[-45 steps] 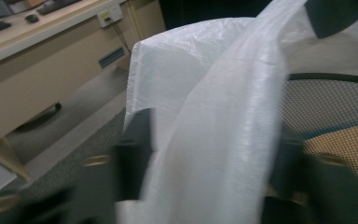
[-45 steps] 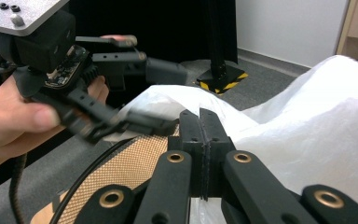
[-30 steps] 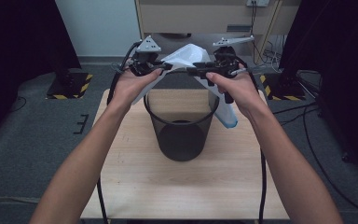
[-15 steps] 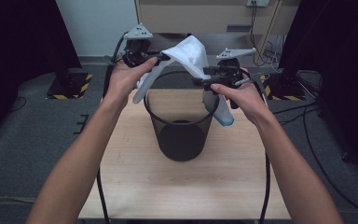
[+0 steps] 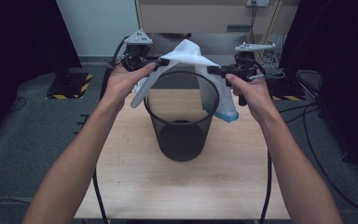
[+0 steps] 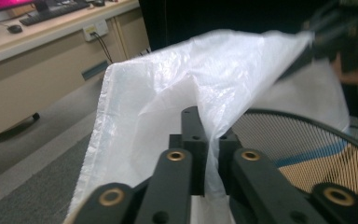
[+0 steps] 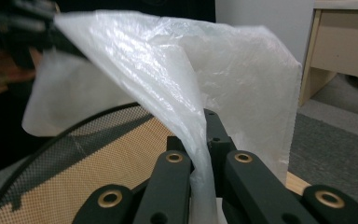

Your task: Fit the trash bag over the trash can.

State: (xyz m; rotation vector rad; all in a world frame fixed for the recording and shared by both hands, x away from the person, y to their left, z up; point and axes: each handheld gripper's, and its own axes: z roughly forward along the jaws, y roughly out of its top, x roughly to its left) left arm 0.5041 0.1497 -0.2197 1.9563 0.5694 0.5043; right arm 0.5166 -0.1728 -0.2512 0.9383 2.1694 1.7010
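High view has both hands up over the black mesh bin [image 5: 182, 116], which sits on the wooden bench [image 5: 135, 177] a bit toward the far edge. The left gripper [image 5: 161, 62] and the right gripper [image 5: 213, 70] each hold one side of a thin white plastic bag [image 5: 186, 52], stretched between them just above the bin's rim, with the rest of it draping down outside the bin on both sides. You can also see a blue band along the bag's hem hanging by the bin's right side.

Left gripper view gets you what the overhead shot can't: the jaws are nearly together with a pinch of the bag [image 6: 214, 84] squeezed between them, film bunched right at the tips. The mesh rim [image 6: 307, 135] curves off to the right below, and the other gripper is a blurry dark shape at the bag's far corner.

Right gripper view is the same from the other end. Its jaws have just been closing and now sit clamped on a fold of the bag [image 7: 177, 74], with the bin's mesh [image 7: 74, 158] underneath.

Room-wise: grey carpet floor [image 5: 37, 126], a light wood cabinet [image 5: 200, 14] at the back, black curtains either side, cables trailing off on the right. The left gripper view also catches a desk with a keyboard [image 6: 51, 11].
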